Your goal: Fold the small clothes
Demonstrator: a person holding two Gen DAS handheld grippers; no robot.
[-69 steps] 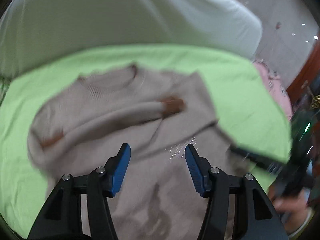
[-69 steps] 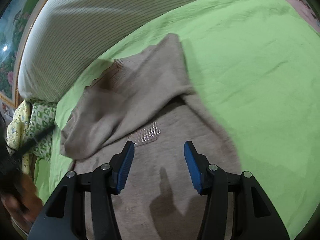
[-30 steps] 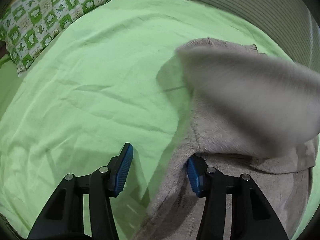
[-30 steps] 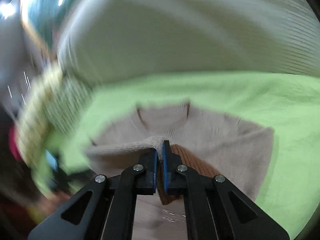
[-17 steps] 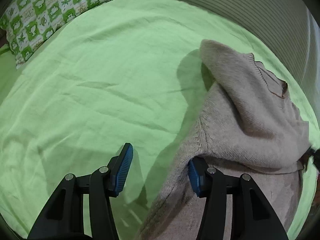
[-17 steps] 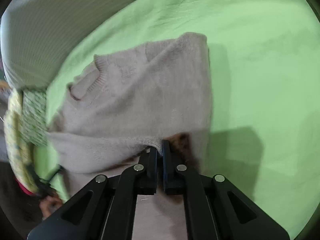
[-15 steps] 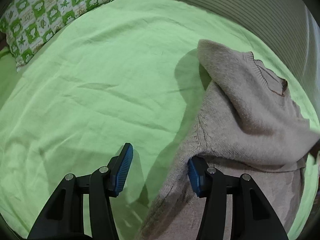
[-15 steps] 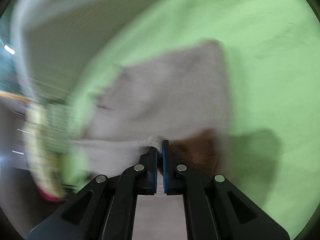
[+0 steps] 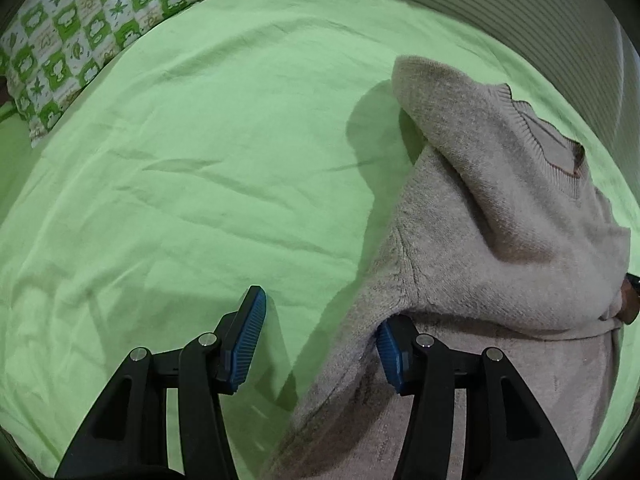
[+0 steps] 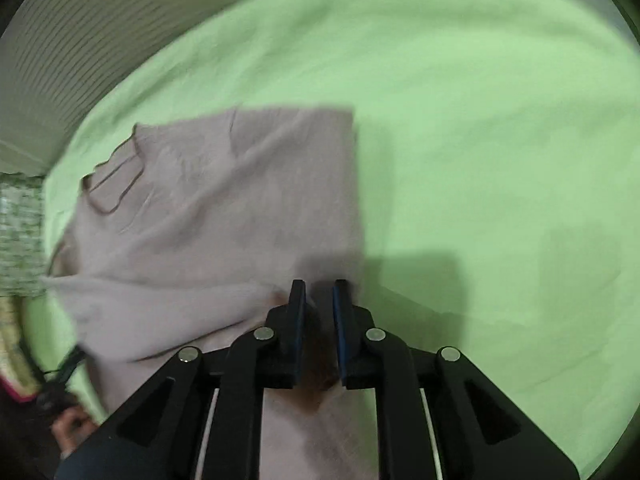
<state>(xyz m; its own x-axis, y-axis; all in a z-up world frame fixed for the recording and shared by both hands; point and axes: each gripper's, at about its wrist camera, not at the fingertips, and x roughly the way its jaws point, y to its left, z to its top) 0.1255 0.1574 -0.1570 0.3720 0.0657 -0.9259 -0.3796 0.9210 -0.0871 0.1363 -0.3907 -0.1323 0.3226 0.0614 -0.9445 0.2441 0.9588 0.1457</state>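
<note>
Green bedsheet (image 9: 192, 168) carries the beige sweater (image 9: 500, 220), its sleeve folded across. Left gripper (image 9: 320, 340) stands spread over the sweater's edge, steadying it. Right gripper (image 10: 318, 308), jaws just opening slightly, releases the brown cuff (image 10: 316, 376) between them.

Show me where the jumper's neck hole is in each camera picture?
Left wrist view: the neck hole of the beige jumper is at the upper right, near the striped cushion.
Right wrist view: the neck hole is at the middle left, blurred.
Shared landmark: the green sheet under the jumper, in both views.
</note>
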